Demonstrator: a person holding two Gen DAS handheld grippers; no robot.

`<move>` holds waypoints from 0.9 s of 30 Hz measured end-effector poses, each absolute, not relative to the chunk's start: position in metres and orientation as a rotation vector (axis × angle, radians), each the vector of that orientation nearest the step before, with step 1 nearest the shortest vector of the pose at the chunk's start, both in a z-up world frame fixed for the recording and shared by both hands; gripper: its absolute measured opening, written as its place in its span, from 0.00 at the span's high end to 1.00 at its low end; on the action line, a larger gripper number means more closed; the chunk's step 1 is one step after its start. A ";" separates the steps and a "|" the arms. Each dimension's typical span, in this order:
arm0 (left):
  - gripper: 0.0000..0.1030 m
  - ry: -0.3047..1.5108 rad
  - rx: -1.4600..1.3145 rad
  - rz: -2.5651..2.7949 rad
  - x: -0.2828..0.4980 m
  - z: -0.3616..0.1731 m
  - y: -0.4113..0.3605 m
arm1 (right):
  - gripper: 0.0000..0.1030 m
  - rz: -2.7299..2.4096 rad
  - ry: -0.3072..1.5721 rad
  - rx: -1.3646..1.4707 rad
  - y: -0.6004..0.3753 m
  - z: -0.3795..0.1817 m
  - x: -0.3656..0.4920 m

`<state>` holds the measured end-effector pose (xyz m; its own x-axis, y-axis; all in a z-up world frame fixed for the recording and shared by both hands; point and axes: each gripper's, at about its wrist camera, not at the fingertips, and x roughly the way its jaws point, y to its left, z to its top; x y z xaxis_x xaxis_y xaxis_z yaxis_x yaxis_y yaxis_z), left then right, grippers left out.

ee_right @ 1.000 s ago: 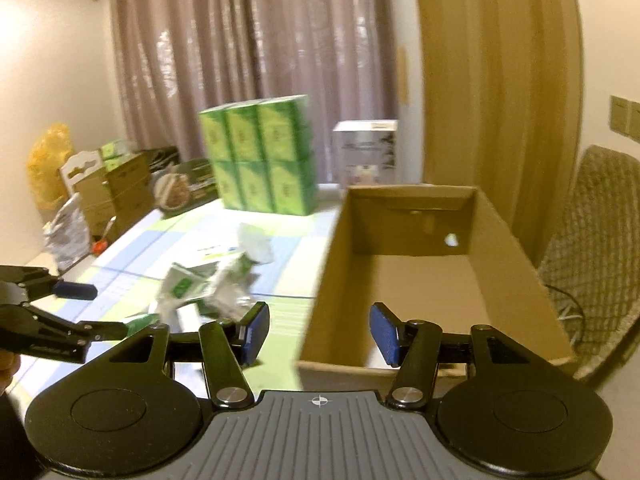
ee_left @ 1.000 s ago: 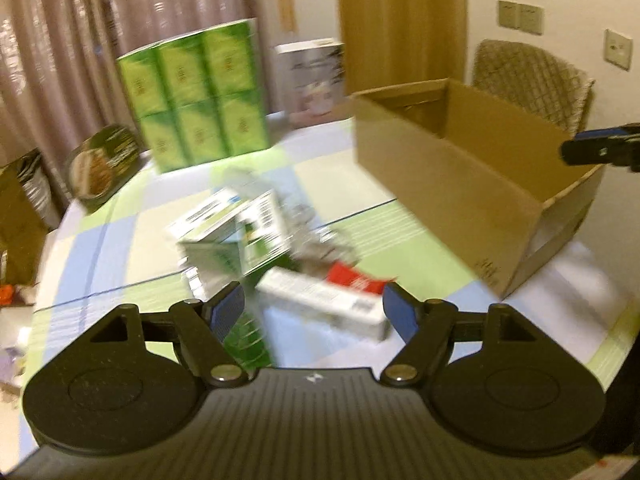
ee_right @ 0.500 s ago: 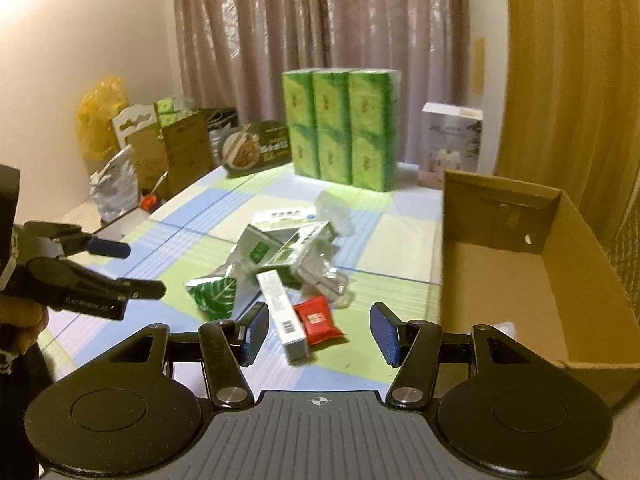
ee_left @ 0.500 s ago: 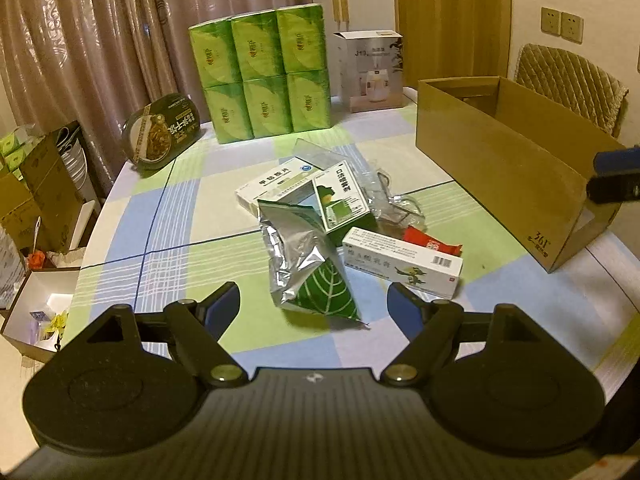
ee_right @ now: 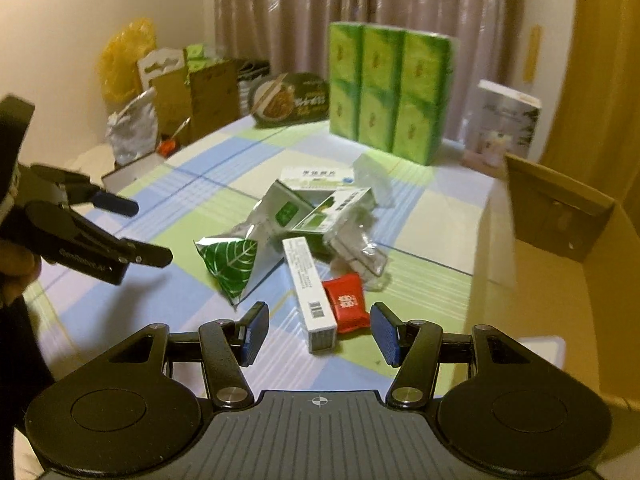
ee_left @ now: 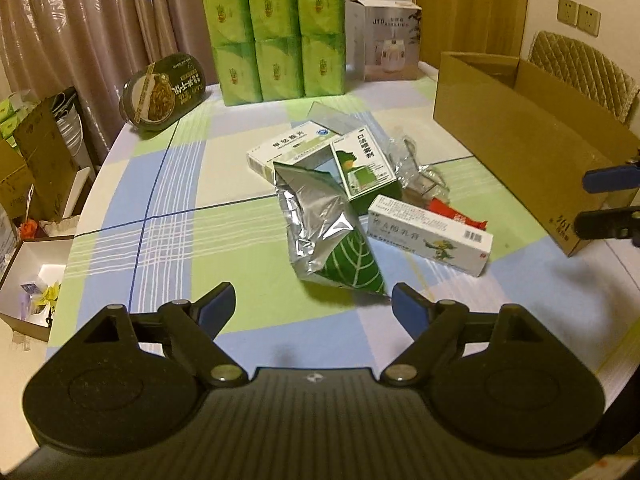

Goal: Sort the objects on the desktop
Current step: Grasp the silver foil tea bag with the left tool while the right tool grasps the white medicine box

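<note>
A pile of small items lies mid-table: a silver pouch with a green leaf (ee_left: 332, 232) (ee_right: 236, 260), a long white medicine box (ee_left: 430, 234) (ee_right: 308, 288), a red packet (ee_right: 346, 302) (ee_left: 456, 213), two green-and-white boxes (ee_left: 362, 160) (ee_right: 320, 208), and clear plastic wrap (ee_right: 356, 244). An open cardboard box (ee_left: 520, 136) (ee_right: 556, 216) stands at the right. My left gripper (ee_left: 314, 306) is open and empty, just short of the pouch. My right gripper (ee_right: 318, 334) is open and empty, with the white box's end and the red packet between its fingers' line.
A stack of green tissue packs (ee_left: 276, 36) (ee_right: 390, 88), a white appliance box (ee_left: 386, 42) and a dark noodle bowl (ee_left: 164, 90) stand at the table's far side. Cartons and bags (ee_right: 192, 100) sit beyond the left edge. A chair (ee_left: 580, 64) stands behind the cardboard box.
Both grippers have swung from the cardboard box toward the pile and come lower and closer to it. Both stay open and empty.
</note>
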<state>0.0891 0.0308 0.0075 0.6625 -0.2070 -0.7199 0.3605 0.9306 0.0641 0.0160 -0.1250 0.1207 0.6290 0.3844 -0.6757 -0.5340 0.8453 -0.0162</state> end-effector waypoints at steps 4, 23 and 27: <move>0.19 0.789 0.222 -0.330 0.100 0.005 0.033 | 0.48 0.548 0.755 -0.245 -0.114 0.106 0.039; 0.19 0.854 0.232 -0.396 0.155 -0.029 0.021 | 0.67 0.664 0.887 -0.397 -0.067 0.044 0.115; 0.19 0.870 0.213 -0.400 0.168 -0.034 0.018 | 0.75 0.673 0.885 -0.416 -0.064 0.040 0.120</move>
